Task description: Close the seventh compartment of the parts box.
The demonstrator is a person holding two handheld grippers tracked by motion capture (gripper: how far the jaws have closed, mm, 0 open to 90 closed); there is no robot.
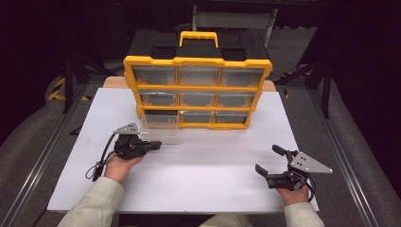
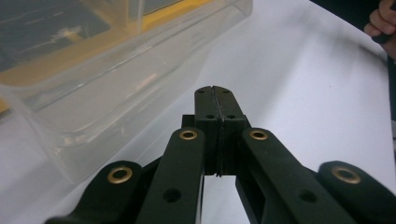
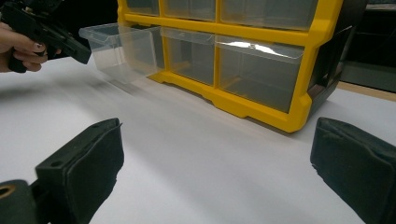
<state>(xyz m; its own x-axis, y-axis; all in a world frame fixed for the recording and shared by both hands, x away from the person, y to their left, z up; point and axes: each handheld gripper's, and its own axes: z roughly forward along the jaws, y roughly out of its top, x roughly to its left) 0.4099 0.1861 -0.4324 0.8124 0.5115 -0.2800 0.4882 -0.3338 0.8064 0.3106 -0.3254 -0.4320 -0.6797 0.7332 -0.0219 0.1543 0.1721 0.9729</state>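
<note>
The left gripper [image 1: 157, 144] was clenched on nothing, just beside the clear drawer [image 1: 161, 125] pulled out of the yellow cabinet [image 1: 197, 61]. The right gripper [image 1: 268, 161] stood released at the near right of the table [image 1: 213, 161].

Left gripper [image 2: 215, 93] closed; right gripper [image 3: 215, 172] agape

One yellow-and-black plastic organiser cabinet [image 1: 197, 61] with one yellow carry handle [image 1: 198, 38] stands on one white desk [image 1: 203, 170]; it holds nine clear plastic drawers in three rows of three, eight pushed in and one, the bottom-left clear drawer [image 1: 161, 126], pulled out; two black two-jaw claws are in view, the left claw [image 1: 158, 145] and the right claw [image 1: 267, 161]; two hands hold them, one each.
</note>
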